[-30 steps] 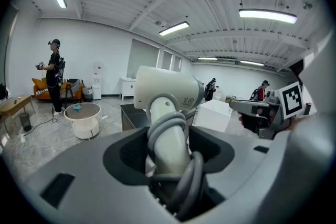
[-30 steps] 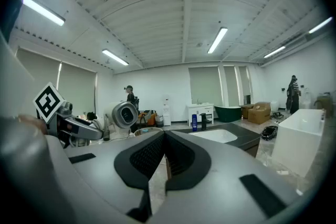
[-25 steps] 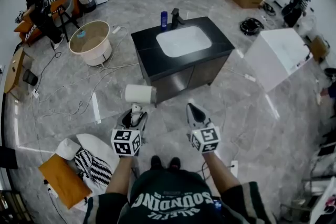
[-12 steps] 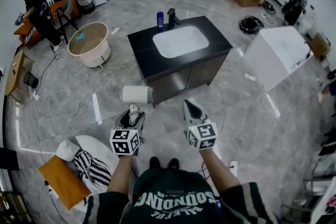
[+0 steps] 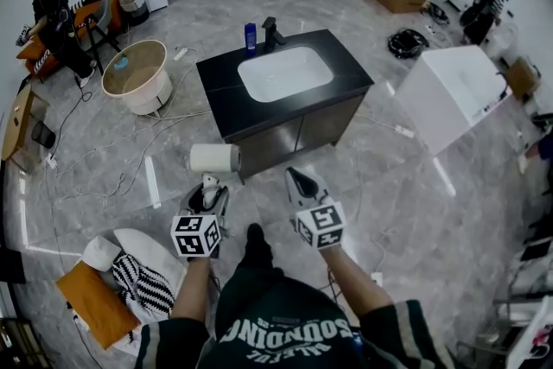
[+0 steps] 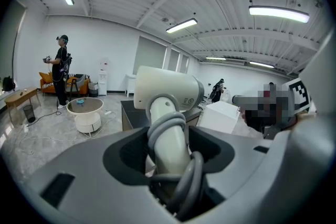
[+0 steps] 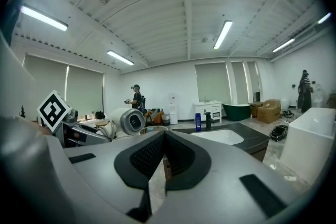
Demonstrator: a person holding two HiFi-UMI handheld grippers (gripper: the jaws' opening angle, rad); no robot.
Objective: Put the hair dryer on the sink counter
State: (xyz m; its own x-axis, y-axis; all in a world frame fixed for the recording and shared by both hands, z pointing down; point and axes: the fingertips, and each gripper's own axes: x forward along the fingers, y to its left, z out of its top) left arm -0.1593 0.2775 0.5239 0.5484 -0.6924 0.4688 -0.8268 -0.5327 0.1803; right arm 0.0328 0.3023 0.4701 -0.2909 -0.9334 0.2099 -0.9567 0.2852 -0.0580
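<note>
gripped by its handle in the left tool [image 5: 210, 188], the dryer [image 5: 213, 158] has been carried a step nearer the bench [image 5: 226, 102] at 12 o'clock, where it is yet to be set; the right tool [image 5: 300, 182] is closed on nothing.

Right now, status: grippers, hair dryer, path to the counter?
Left gripper shut on hair dryer handle. Right gripper shut, empty. Sink counter ahead; only blue bottle, faucet at far edge.

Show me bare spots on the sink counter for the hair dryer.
Widest bare patch: the counter left of the basin, in front of the blue bottle. Front and right strips are narrower. Crowded behind the basin: bottle, faucet.
</note>
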